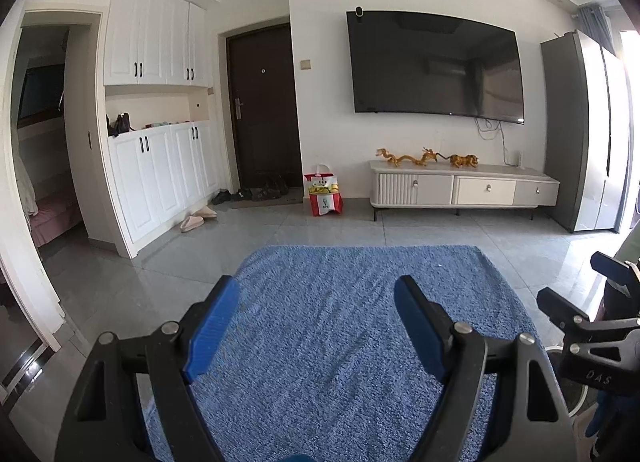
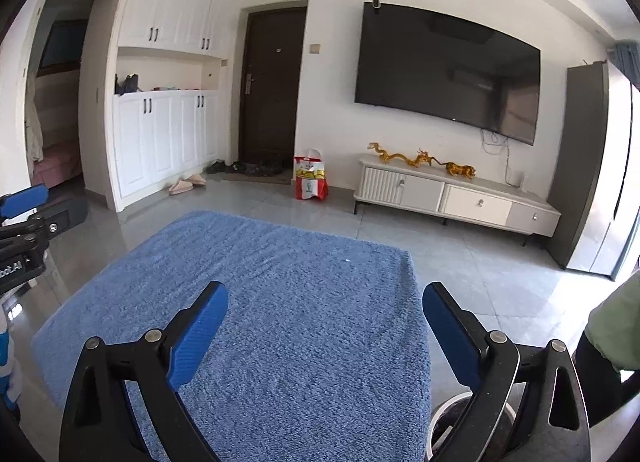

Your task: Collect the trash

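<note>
Step in hand: I judge I'm between pickups, scanning for trash; nothing is gripped.
Left claw: spread wide, nothing between the pads, over the blue rug.
Right claw: spread wide too, carrying nothing.
Trash: only a tiny white speck on the rug; I can't tell what it is.
Bin: a round rim at bottom right, contents hidden.
Red bag: by the door, something yellow inside.
Next move: reach forward and down to the speck.

Left claw, right claw: wide, empty.

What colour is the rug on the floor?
Blue; the shaggy rectangular rug shows best in the right wrist view.
</note>
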`<act>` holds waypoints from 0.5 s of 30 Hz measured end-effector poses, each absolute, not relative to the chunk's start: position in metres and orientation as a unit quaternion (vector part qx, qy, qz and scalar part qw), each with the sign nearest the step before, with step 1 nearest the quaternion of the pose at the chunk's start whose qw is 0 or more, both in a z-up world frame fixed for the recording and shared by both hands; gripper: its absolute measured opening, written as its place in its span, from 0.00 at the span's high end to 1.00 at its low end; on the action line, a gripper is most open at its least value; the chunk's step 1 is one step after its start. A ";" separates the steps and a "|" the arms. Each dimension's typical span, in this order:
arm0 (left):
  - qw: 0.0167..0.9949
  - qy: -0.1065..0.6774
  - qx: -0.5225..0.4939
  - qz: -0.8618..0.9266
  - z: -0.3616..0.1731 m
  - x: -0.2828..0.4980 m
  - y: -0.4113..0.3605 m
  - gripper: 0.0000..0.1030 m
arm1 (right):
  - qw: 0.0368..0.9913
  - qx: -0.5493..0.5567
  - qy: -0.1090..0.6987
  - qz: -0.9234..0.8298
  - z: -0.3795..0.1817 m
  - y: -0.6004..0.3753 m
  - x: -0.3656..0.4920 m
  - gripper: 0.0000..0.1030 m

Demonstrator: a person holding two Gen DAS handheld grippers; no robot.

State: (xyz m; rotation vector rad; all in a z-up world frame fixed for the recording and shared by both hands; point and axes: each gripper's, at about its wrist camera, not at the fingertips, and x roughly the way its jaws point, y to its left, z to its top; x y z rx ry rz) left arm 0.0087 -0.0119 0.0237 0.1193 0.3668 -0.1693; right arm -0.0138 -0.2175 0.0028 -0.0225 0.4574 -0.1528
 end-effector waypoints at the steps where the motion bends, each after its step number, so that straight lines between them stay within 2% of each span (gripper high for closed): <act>1: 0.978 0.181 0.060 -0.084 0.024 0.008 -0.012 0.23 | 0.971 -0.009 0.226 -0.080 0.003 -0.219 -0.014 0.06; 15: 0.980 0.177 0.047 -0.073 0.025 0.008 -0.006 0.23 | 0.967 -0.019 0.202 -0.154 0.015 -0.227 -0.031 0.01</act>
